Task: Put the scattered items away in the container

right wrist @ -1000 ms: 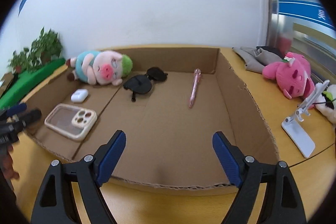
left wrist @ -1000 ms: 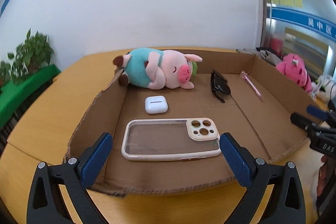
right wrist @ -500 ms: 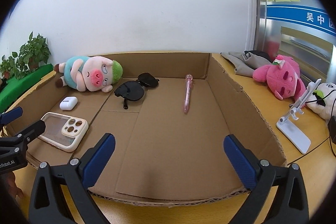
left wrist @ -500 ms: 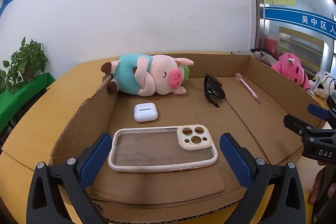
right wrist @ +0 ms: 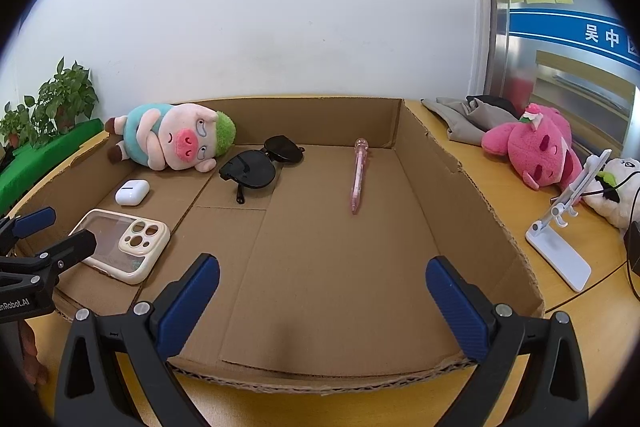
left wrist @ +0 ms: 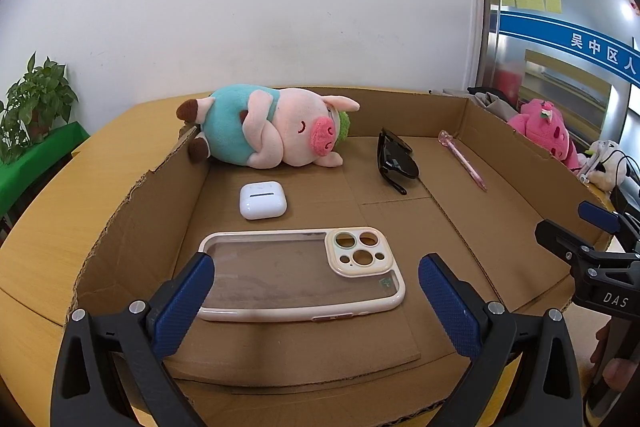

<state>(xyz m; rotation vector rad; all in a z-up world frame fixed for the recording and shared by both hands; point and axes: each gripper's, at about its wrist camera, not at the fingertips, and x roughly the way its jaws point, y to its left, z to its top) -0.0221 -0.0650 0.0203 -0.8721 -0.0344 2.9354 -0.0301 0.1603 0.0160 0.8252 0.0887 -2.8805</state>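
cardboard tray, shallow and open-topped, sits on the wooden bench and holds five things. against the tray's far-left corner lies a plush pig on its side. just in front of the pig rests a white earbud case, and nearer the tray's front-left edge a clear phone case lies flat. black sunglasses sit folded beside the pig's snout, toward the tray's middle. a pink pen lies well apart from them, nearer the tray's right wall. outside the tray's right wall are a pink plush toy and a white phone stand. the left gripper hangs over the phone case, jaws released and wide, pads clear of it. the right gripper hangs over the tray's bare front floor; its jaws have just been opening and stand wide, nothing between them.
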